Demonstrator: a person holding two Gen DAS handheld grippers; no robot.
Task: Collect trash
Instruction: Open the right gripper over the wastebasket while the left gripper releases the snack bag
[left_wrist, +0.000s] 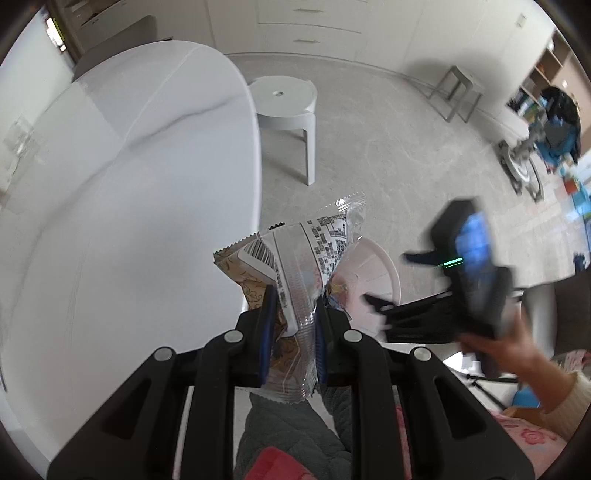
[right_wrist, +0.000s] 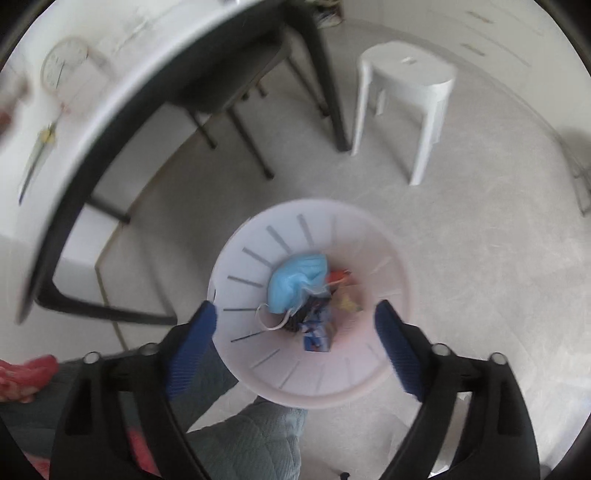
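Note:
My left gripper (left_wrist: 294, 291) is shut on a crinkled snack wrapper (left_wrist: 295, 254) with a barcode and clear end, held beside the white table's edge (left_wrist: 255, 155), above the floor. A pale pink slotted waste bin (left_wrist: 384, 266) shows just behind the wrapper. In the right wrist view the same bin (right_wrist: 258, 354) sits on the floor below my right gripper (right_wrist: 295, 314), which is open and empty over the bin's mouth. The bin holds a blue face mask (right_wrist: 295, 280) and several small wrappers (right_wrist: 317, 332). My right gripper also shows blurred in the left wrist view (left_wrist: 461, 266).
A white plastic stool (left_wrist: 284, 99) stands on the grey floor beyond the table; it also shows in the right wrist view (right_wrist: 406, 81). A dark chair (right_wrist: 240, 66) stands under the table. A second stool (left_wrist: 458, 92) and cluttered shelves (left_wrist: 546, 103) are at the far right.

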